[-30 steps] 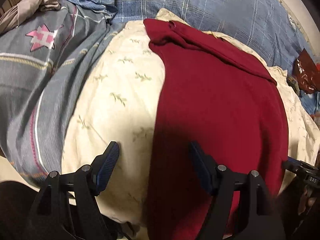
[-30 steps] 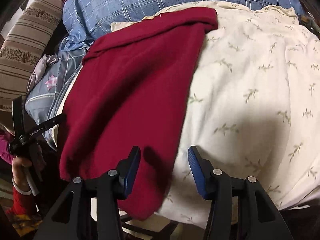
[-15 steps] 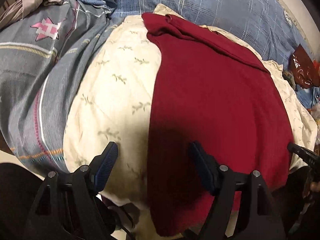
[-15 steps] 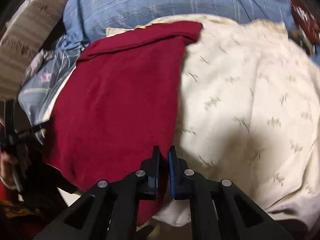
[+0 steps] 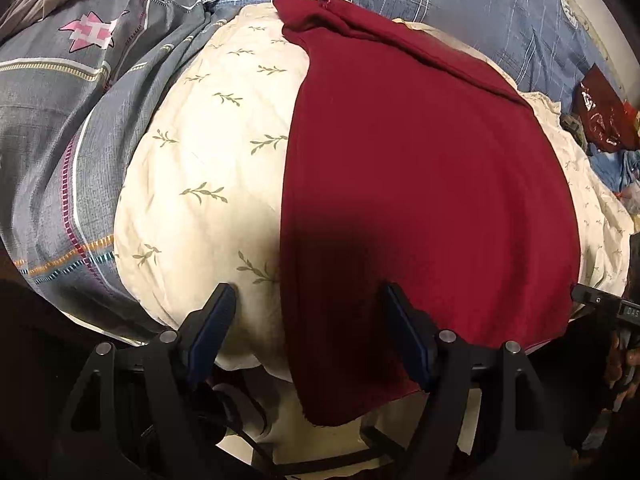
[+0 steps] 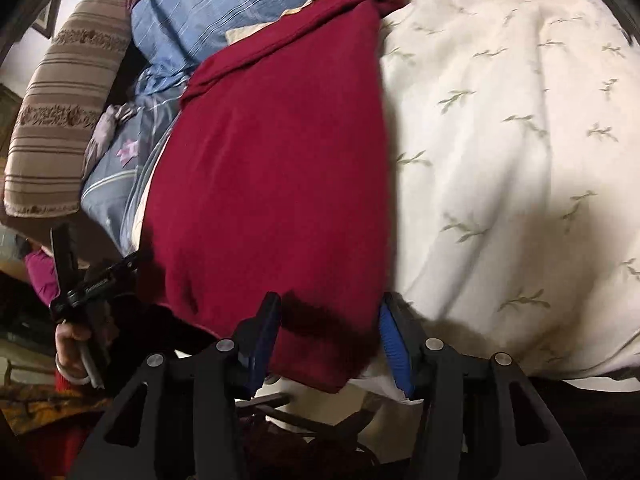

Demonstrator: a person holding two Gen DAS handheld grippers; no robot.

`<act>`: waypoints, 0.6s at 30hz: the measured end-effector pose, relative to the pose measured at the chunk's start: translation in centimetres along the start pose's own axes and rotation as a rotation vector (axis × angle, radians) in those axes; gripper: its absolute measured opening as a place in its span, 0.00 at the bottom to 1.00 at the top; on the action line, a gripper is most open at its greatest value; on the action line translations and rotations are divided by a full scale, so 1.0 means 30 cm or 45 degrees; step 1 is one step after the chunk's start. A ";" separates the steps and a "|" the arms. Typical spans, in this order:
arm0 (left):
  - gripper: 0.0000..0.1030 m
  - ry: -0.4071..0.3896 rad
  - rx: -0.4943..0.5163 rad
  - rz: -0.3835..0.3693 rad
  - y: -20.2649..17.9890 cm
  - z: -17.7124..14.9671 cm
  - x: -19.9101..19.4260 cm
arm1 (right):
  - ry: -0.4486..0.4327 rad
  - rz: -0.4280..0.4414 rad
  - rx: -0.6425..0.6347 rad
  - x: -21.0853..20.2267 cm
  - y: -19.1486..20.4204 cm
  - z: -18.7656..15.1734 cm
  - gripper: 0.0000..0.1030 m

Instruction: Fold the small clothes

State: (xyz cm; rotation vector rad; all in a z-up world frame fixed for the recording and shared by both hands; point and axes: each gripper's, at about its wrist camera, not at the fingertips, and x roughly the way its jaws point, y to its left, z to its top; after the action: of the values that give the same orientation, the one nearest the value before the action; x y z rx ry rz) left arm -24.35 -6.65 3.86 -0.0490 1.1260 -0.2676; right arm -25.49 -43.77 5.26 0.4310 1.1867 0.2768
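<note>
1. Right wrist view is showing the biggest change: half a second ago the right gripper had its fingers pressed together at the near hem of the dark red garment, and now they are standing spread again, one on each side of the hem's right corner, with the cloth lying between them and not pinched.
2. We are reading that as a grasp let go or being retried; the corner is not yet held, so the fold itself is not yet starting.
3. We are seeing the garment lying flat on the cream leaf-print quilt on the bed, its near hem hanging over the bed's edge and its far end bunched near the blue plaid bedding.
4. Left wrist view is showing the left gripper with its fingers spread as they were a second ago, straddling the garment's left edge, one finger over the quilt, the other over the red cloth.
5. Only the left view is showing the grey patterned blanket and the red foil packet; only the right view is showing the striped brown cushion and the person's left hand.
</note>
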 end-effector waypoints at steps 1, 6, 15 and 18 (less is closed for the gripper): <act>0.73 0.001 0.002 0.002 -0.001 0.001 0.001 | 0.002 0.004 -0.008 -0.003 -0.003 0.005 0.50; 0.73 0.005 0.000 0.002 0.002 -0.007 0.005 | 0.004 0.042 -0.031 0.005 0.000 0.005 0.50; 0.74 0.024 0.000 -0.001 -0.011 -0.024 0.018 | 0.009 0.090 -0.012 0.010 -0.013 0.001 0.51; 0.74 0.039 0.008 -0.011 -0.018 -0.028 0.022 | 0.052 0.084 -0.107 0.020 0.037 -0.002 0.40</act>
State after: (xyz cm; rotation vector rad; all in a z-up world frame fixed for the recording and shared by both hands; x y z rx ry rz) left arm -24.93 -7.24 3.02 -0.0447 1.1555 -0.2801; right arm -25.32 -42.52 5.26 0.3933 1.1977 0.3926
